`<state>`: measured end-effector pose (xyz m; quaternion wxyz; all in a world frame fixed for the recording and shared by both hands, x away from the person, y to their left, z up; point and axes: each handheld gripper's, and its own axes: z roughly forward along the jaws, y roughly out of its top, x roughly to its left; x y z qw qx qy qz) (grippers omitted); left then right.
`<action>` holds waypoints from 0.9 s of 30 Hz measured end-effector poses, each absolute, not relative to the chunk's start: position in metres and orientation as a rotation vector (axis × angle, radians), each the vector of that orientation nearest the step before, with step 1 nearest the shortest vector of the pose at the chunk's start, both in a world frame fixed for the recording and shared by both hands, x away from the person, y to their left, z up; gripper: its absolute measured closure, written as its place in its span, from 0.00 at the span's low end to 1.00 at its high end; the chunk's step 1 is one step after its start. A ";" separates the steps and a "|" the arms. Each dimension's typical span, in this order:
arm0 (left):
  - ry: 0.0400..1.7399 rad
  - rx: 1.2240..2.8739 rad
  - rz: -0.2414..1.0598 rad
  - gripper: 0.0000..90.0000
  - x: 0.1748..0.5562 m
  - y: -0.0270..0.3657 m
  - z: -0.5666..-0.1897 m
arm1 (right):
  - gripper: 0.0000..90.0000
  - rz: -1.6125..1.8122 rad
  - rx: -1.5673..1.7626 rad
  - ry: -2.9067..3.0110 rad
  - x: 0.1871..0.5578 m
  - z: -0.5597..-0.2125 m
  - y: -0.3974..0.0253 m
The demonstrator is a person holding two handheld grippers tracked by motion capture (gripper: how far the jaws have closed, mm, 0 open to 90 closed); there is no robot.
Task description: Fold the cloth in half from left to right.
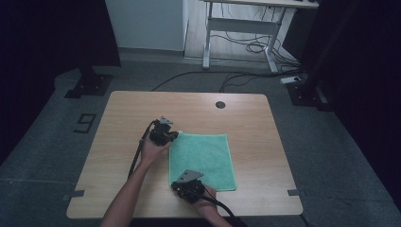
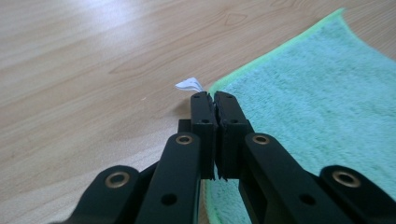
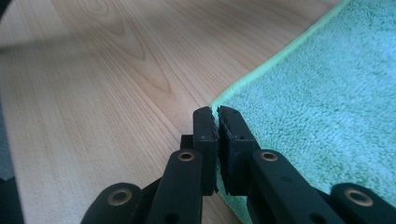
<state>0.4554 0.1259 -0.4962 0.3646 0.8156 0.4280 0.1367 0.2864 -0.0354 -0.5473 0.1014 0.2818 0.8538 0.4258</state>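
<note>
Pale wood-grain table [image 1: 123, 118]; both grippers' fingers [image 2: 204, 112] pinched shut on fluffy green towel [image 1: 203, 158] corners.

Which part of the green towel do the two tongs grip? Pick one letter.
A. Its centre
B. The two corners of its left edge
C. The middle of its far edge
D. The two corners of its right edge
B: the left tongs are shut on the far left corner of the green towel and the right tongs on its near left corner.
</note>
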 end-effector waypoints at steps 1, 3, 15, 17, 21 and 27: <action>1.096 2.097 0.351 0.97 0.455 0.125 -0.493 | 0.95 1.276 0.830 2.508 0.285 -0.545 -0.036; 1.094 2.075 0.335 0.97 0.454 0.124 -0.485 | 0.95 1.298 0.826 2.483 0.283 -0.540 -0.037; 1.052 2.070 0.347 0.97 0.452 0.110 -0.459 | 0.95 1.441 0.813 2.406 0.280 -0.520 -0.039; 1.052 2.069 0.348 0.97 0.451 0.110 -0.459 | 0.95 1.438 0.821 2.407 0.281 -0.522 -0.039; 1.041 2.051 0.356 0.97 0.448 0.112 -0.454 | 0.95 1.464 0.812 2.378 0.278 -0.518 -0.037; 1.063 2.038 0.354 0.97 0.450 0.117 -0.450 | 0.95 1.503 0.778 2.355 0.275 -0.508 -0.034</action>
